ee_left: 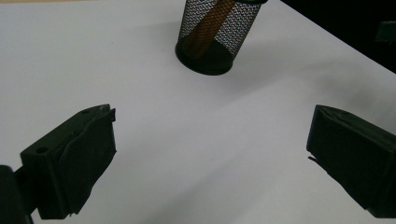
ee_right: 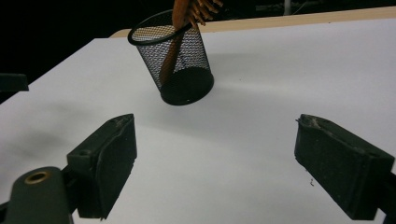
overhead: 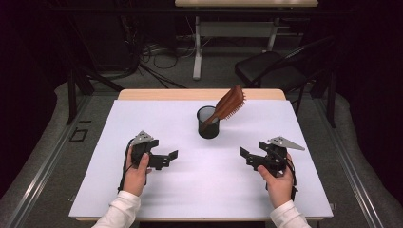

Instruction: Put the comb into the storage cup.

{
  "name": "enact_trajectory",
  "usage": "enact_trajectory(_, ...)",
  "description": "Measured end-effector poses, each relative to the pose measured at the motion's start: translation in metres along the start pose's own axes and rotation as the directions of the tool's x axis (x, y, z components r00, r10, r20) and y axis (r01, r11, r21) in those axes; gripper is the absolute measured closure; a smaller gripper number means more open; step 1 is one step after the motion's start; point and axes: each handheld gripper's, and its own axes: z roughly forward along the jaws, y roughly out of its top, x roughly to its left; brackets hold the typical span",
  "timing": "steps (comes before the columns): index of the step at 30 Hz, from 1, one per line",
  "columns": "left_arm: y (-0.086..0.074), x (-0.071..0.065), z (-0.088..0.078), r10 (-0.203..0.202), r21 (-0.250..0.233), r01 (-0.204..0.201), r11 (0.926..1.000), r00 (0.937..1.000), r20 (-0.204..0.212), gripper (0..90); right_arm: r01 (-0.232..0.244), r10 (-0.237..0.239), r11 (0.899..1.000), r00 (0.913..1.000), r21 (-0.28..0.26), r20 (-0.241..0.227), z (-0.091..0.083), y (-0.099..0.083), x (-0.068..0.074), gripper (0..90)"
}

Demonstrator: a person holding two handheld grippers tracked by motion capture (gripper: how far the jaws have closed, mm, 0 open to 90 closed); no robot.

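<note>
Between the jaws of the right gripper [overhead: 251, 156] lies nothing but bare white table [overhead: 190, 190]; the jaws stand wide apart and hold nothing, low over the surface at the right side of the table, with the person's right hand [overhead: 278, 183] wrapped around the body from behind. Seen from the right gripper view, the two black jaws frame open tabletop, and the cup [ee_right: 173, 58] stands well ahead of them, a little left of the gap's middle and clear of both jaws. The left gripper [overhead: 167, 158] mirrors this on the left side of the table: its jaws are also spread, empty, and pointed inward toward the middle, with the left hand [overhead: 135, 173] gripping it. From the left gripper view the cup [ee_left: 214, 35] sits ahead, near the middle of the gap, again well apart from the jaws.

The cup [overhead: 208, 122] is a black wire-mesh pot standing upright near the middle of the table, toward its far edge, roughly midway between the two grippers and beyond both. A brown wooden hairbrush [overhead: 227, 107] stands in it handle down, leaning to the right so that its bristled head sticks out above the rim.
</note>
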Motion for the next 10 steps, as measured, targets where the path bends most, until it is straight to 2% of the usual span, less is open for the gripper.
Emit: enact_trajectory(10,0.0005,0.0005,-0.0004,-0.003,-0.007,0.003,1.0,1.0,-0.002,1.3,0.021,-0.021,1.0,0.9996,-0.022,0.016,-0.0065,-0.0085,-0.0051,12.6)
